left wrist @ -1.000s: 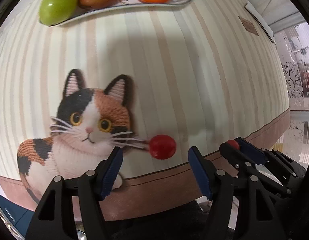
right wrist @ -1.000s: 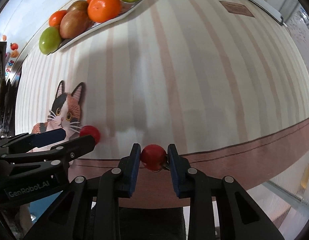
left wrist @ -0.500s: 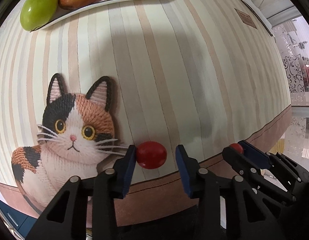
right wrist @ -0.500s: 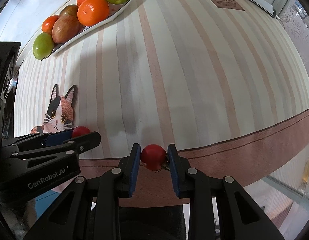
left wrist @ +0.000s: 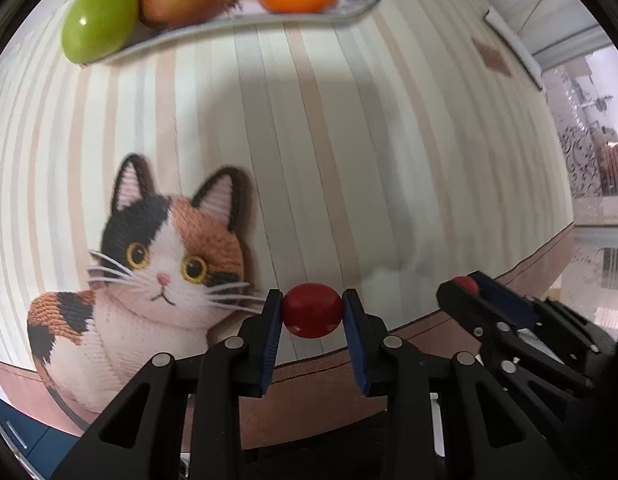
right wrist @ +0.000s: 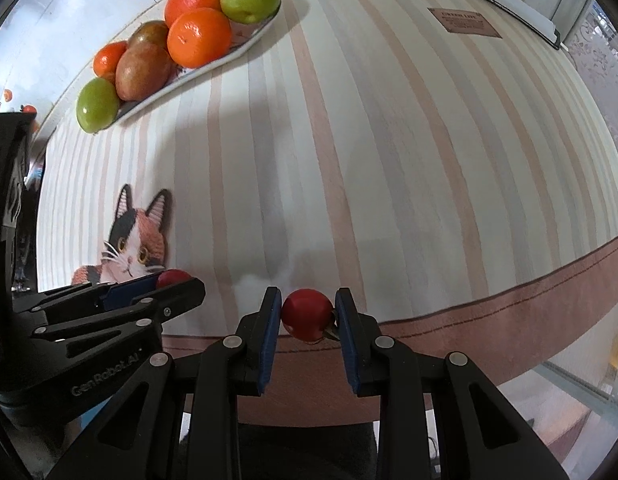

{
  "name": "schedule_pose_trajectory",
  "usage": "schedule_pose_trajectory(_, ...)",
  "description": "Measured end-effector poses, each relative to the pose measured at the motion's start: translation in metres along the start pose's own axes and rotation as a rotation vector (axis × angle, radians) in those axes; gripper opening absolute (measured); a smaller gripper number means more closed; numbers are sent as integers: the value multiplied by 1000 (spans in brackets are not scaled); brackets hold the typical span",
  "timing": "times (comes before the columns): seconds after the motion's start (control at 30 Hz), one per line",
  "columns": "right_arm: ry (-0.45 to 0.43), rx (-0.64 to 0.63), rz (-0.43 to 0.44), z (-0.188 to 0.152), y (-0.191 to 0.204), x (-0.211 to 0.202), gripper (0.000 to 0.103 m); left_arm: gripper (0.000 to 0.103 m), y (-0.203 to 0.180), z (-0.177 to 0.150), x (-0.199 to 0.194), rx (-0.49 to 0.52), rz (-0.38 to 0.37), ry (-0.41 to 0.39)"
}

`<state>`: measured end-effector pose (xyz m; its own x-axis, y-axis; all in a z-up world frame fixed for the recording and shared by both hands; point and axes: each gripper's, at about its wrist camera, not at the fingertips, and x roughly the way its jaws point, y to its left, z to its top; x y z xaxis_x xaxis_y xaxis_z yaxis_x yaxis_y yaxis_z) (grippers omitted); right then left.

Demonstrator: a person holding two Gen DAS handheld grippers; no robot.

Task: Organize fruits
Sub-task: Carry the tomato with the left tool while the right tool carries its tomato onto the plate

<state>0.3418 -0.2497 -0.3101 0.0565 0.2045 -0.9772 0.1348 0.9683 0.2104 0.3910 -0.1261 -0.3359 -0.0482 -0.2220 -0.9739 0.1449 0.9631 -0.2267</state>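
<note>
Both views are evenly and fairly brightly lit, with soft indoor light. A broad, pale grey shadow lies across the striped cloth (left wrist: 349, 128) on the bench in each view, its edges soft. Small glare spots sit on the green fruit (left wrist: 99, 26) and on the red fruit (left wrist: 312, 310). The left view is slightly smeared toward the top, where the plate (left wrist: 213, 26) looks soft; the right view is sharper. Fisheye bending curves the stripes, and black corners frame both. The window (left wrist: 605, 216) at the right edge is overexposed.
</note>
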Motion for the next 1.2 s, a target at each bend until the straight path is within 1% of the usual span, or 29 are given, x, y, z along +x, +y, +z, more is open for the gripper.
schedule_pose_trajectory(0.13, -21, 4, 37, 13, 4, -11, 30, 27, 6, 9, -27, -14, -23, -50)
schedule_pose_trajectory(0.27, -64, -12, 69, 37, 14, -26, 30, 27, 17, 29, -58, -28, -42, -117)
schedule_pose_trajectory(0.47, -116, -44, 160, 82, 36, -47, 30, 27, 47, 53, -100, -73, -70, -196)
schedule_pose_trajectory(0.63, -181, -75, 188, 124, 58, -57, 30, 27, 67, 88, -120, -112, -81, -233)
schedule_pose_trajectory(0.73, -190, -73, 209, 148, 65, -57, 30, 27, 71, 115, -123, -120, -86, -233)
schedule_pose_trajectory(0.8, -196, -71, 218, 164, 68, -57, 30, 27, 77, 128, -125, -133, -103, -223)
schedule_pose_trajectory(0.9, -214, -70, 210, 176, 68, -53, 30, 27, 83, 146, -121, -155, -122, -200)
schedule_pose_trajectory(0.93, -214, -65, 206, 180, 66, -51, 30, 27, 84, 153, -117, -162, -141, -187)
schedule_pose_trajectory(1.03, -196, -26, 225, 189, 58, -41, 30, 28, 81, 163, -108, -148, -167, -161)
schedule_pose_trajectory(1.2, -196, -15, 276, 200, 50, -39, 30, 28, 75, 174, -92, -132, -156, -116)
